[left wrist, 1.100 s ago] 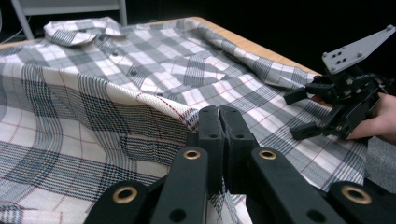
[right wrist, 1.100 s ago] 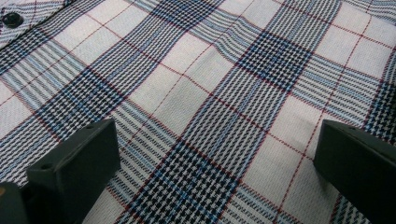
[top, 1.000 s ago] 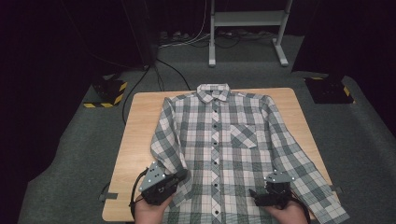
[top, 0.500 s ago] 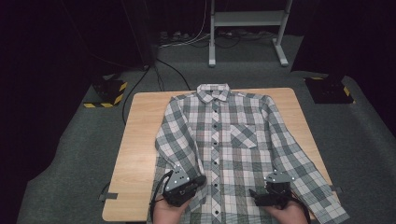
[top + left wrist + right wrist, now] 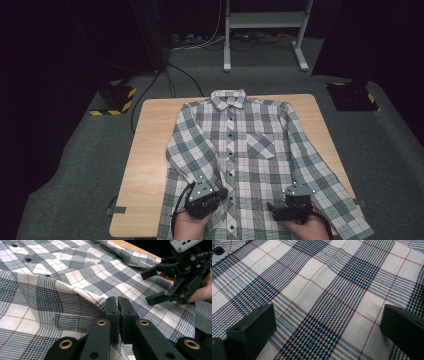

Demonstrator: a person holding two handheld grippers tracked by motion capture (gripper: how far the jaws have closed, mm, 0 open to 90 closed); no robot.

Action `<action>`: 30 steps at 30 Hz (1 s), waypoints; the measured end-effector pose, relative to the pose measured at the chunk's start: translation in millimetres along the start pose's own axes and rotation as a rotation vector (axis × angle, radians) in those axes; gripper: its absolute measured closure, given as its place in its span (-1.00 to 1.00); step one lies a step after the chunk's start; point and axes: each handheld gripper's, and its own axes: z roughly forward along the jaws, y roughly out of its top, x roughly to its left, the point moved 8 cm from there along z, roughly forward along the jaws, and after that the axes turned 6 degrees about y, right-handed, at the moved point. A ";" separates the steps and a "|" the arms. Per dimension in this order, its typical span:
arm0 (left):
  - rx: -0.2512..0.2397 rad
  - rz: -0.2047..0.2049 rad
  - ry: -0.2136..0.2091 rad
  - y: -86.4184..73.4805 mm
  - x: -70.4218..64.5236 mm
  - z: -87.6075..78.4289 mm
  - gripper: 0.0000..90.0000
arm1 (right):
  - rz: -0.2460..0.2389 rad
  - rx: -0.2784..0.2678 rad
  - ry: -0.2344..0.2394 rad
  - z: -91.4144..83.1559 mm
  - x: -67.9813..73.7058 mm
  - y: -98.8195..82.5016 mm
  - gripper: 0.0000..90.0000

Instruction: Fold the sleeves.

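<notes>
Both grippers sit on the plaid shirt [image 5: 250, 150]: left gripper [image 5: 117, 302] pinches its sleeve cuff fold, right gripper [image 5: 324, 322] rests spread wide over the hem.

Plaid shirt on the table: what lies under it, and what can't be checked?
Under the plaid shirt lies the wooden table, bare along its left side and far edge. The left tongs pinch a raised fold of cloth. Whatever lies beneath the fabric is covered.

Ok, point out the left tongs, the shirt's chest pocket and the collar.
Left tongs [image 5: 117, 305], left gripper view, tips pinching cloth.
Plaid shirt's chest pocket [image 5: 260, 145], high view, pocket middle.
Plaid shirt's collar [image 5: 228, 98], high view, collar front.
</notes>
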 end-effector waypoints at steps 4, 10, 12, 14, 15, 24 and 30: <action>-0.001 -0.001 -0.008 1.1 -2.0 4.0 0.92 | 0.000 0.000 0.000 0.0 0.0 0.0 -1.00; -0.002 0.011 -0.023 5.6 -9.7 8.7 0.88 | 0.000 0.000 0.000 0.0 0.0 0.0 -1.00; -0.002 0.016 -0.030 7.5 -12.9 10.2 0.87 | 0.000 0.000 0.000 0.0 0.0 0.0 -1.00; -0.002 0.017 -0.032 8.1 -13.9 10.5 0.87 | 0.000 0.000 0.000 0.0 0.0 0.0 -1.00; -0.002 0.021 -0.037 9.1 -16.2 11.1 0.86 | 0.000 0.000 0.000 0.0 0.0 0.0 -1.00; -0.011 0.027 -0.071 14.8 -27.7 13.0 0.80 | 0.000 0.000 0.000 0.0 0.0 0.0 -1.00; -0.015 0.041 -0.088 18.4 -35.5 13.7 0.78 | 0.000 0.000 0.000 0.0 0.0 0.0 -1.00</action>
